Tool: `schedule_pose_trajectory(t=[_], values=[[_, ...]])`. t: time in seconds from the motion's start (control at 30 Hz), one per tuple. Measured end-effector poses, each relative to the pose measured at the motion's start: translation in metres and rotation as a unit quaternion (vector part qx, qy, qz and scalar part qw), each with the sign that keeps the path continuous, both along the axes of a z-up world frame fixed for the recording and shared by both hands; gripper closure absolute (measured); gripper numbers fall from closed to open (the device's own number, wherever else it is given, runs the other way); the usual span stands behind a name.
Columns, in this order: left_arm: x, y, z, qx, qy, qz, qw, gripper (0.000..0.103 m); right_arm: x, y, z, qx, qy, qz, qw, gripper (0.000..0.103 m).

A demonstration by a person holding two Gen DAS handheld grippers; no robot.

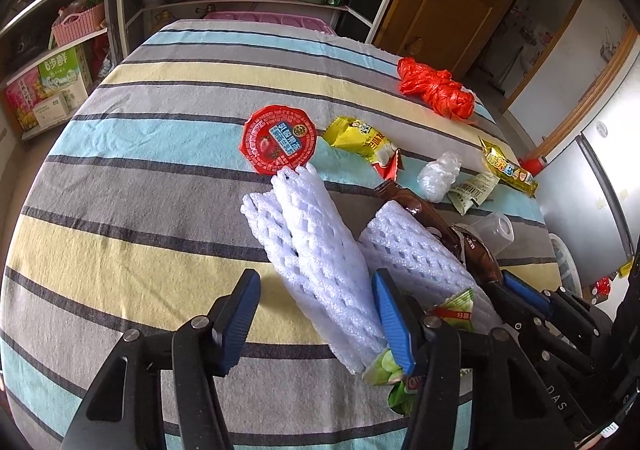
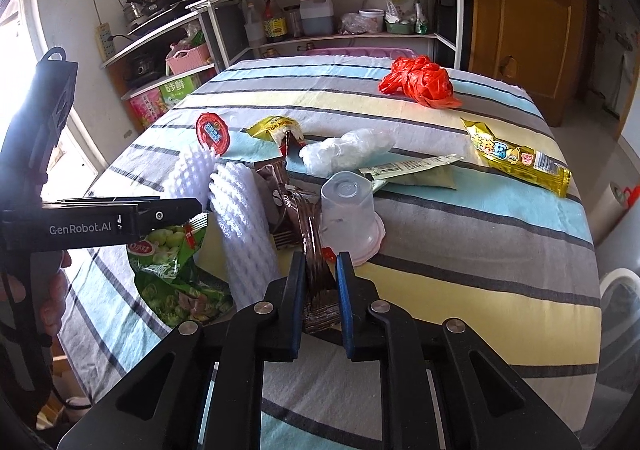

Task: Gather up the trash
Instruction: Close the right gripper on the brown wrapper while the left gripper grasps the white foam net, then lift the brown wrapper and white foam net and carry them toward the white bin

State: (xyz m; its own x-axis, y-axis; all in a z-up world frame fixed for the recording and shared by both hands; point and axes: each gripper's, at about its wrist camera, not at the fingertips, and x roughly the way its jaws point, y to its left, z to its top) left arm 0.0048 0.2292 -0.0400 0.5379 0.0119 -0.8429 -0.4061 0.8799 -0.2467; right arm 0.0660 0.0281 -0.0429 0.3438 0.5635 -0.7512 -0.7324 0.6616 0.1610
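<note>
From the left wrist view, your left gripper (image 1: 316, 314) stands about half open, its blue pads astride the near end of a white foam net sleeve (image 1: 308, 250); the right pad looks to be against the foam and the green snack bag (image 1: 394, 370) tucked under it, the left pad stands clear of it, so I would not call this a grip yet. The sleeve's long axis runs away from you and a little leftward, up to the red foil lid (image 1: 278, 138) — so your jaws sit across it, which is what the closing move wants; a second foam sleeve (image 1: 420, 258) lies just to its right, and you should keep that one out of the bite. The foam is soft, white and meshed; it will squash.

From the right wrist view, your right gripper (image 2: 316, 282) is nearly closed, its pads pressed on the near end of a crumpled brown plastic wrapper (image 2: 308, 242); the wrapper runs straight ahead from the jaws, between the second foam sleeve (image 2: 244, 234) on its left and an upturned clear plastic cup (image 2: 348, 214) touching it on its right. All of it lies on the striped tablecloth (image 2: 460, 250) — the cup may tip when you lift.
</note>
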Motion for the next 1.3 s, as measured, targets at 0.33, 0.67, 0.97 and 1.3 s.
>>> schedule_pose_trajectory(t=[0.33, 0.67, 0.97, 1.3], values=[[-0.005, -0.007, 0.009, 0.039, 0.015, -0.057, 0.9975, 0.064, -0.005, -0.002, 0.002, 0.008, 0.002, -0.006, 1.000, 0.087], [-0.011, 0.012, 0.013, 0.065, 0.047, -0.067, 0.9945, 0.065, -0.006, -0.006, 0.001, 0.020, 0.010, -0.016, 1.000, 0.087], [-0.018, 0.014, -0.003, 0.052, 0.034, 0.012, 0.9980, 0.042, -0.007, -0.008, 0.002, 0.022, 0.007, -0.022, 1.000, 0.087], [-0.025, 0.007, 0.005, 0.043, 0.006, 0.018, 0.9989, 0.074, -0.013, -0.016, 0.001, 0.031, 0.010, -0.023, 0.999, 0.087]])
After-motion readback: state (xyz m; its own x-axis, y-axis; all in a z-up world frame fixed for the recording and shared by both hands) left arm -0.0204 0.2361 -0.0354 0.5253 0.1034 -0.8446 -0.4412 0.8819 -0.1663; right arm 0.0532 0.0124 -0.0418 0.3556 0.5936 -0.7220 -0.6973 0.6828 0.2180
